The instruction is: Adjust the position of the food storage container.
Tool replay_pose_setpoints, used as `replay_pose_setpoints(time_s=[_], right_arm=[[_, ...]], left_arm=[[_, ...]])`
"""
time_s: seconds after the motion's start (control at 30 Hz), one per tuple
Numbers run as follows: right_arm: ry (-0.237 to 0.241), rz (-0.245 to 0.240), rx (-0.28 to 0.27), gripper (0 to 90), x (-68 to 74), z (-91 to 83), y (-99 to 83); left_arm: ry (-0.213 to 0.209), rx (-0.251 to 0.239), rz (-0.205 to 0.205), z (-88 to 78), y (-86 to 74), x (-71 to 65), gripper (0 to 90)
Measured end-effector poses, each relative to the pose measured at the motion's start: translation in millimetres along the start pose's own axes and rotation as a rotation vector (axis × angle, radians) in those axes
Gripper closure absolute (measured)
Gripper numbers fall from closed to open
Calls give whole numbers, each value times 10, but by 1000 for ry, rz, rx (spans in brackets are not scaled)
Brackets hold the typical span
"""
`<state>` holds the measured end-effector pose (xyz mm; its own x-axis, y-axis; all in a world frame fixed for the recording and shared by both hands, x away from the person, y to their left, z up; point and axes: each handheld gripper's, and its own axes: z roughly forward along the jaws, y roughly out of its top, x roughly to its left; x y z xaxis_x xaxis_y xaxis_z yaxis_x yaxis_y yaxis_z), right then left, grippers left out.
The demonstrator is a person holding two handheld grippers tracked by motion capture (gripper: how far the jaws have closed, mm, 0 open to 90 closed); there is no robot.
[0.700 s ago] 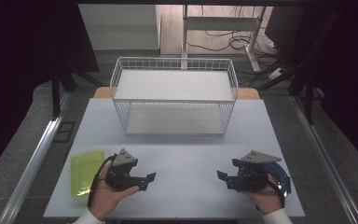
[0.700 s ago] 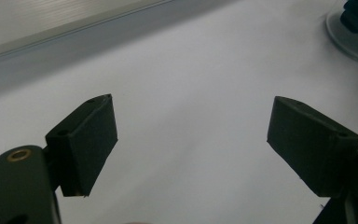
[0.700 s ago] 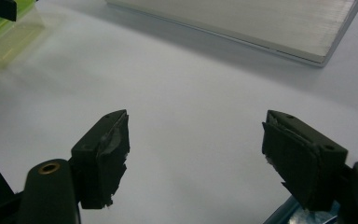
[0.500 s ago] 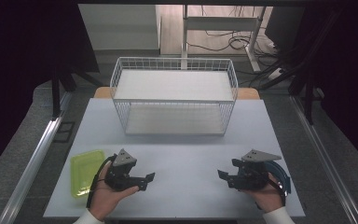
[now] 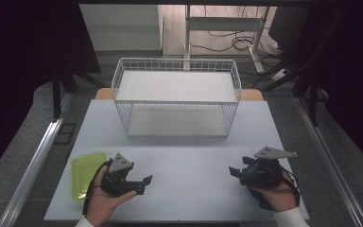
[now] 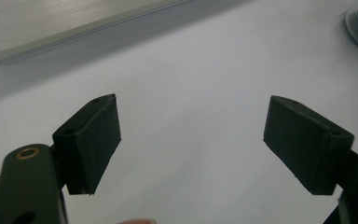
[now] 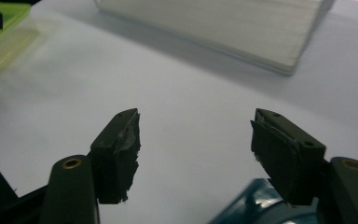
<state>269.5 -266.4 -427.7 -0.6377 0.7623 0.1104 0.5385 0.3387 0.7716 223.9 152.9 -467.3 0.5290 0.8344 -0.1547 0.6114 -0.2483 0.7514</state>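
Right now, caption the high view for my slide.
Both grippers, left and right, open on the table; green tray beside left.

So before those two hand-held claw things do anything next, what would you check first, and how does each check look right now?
1. Left gripper jaws open with nothing between them: ok, the left gripper view shows only bare table in the gap.
2. Right gripper jaws open and empty: ok, the same in the right gripper view.
3. Green tray within the left gripper's reach: ok, it lies flat right beside that hand.
4. Wire basket upright and unobstructed: ok, it stands at the far side of the table.
5. Blue thing under the right gripper: cannot tell what it is.
6. Contents of the green tray: cannot tell, though it looks empty.
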Motion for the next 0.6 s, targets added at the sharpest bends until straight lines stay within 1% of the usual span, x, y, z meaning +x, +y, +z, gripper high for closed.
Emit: replay_pose_setpoints(time_s=[0.03, 0.07, 0.13, 0.2, 0.23, 0.3, 0.33, 0.37, 0.4, 0.5, 0.6], right_arm=[[-6, 9, -5, 336, -37, -37, 1], [-25, 25, -6, 363, -118, -106, -11], [-48, 43, -1, 406, -205, -172, -30], [-78, 63, 9, 455, -284, -237, -48], [-78, 63, 9, 455, -284, -237, -48], [-107, 87, 14, 520, -363, -310, -74], [-126, 102, 16, 571, -436, -370, -105], [-126, 102, 16, 571, -436, -370, -105], [-143, 119, 21, 611, -506, -421, -143], [-167, 143, 25, 667, -588, -477, -196], [-172, 154, 25, 701, -620, -519, -228]], left_arm=[[-3, 0, -1, 9, 6, 3, 187], [-4, 5, 4, 34, 12, 13, 187], [-11, 15, 3, 75, 16, 18, 186], [-14, 22, 5, 94, 18, 21, 185], [-18, 29, 8, 109, 19, 23, 185], [-25, 37, 13, 130, 19, 29, 184], [-24, 39, 10, 140, 21, 37, 184], [-24, 39, 10, 140, 21, 37, 184], [-23, 40, 6, 144, 25, 45, 184], [-26, 42, -6, 144, 29, 53, 181], [-27, 43, -6, 136, 26, 47, 181]])
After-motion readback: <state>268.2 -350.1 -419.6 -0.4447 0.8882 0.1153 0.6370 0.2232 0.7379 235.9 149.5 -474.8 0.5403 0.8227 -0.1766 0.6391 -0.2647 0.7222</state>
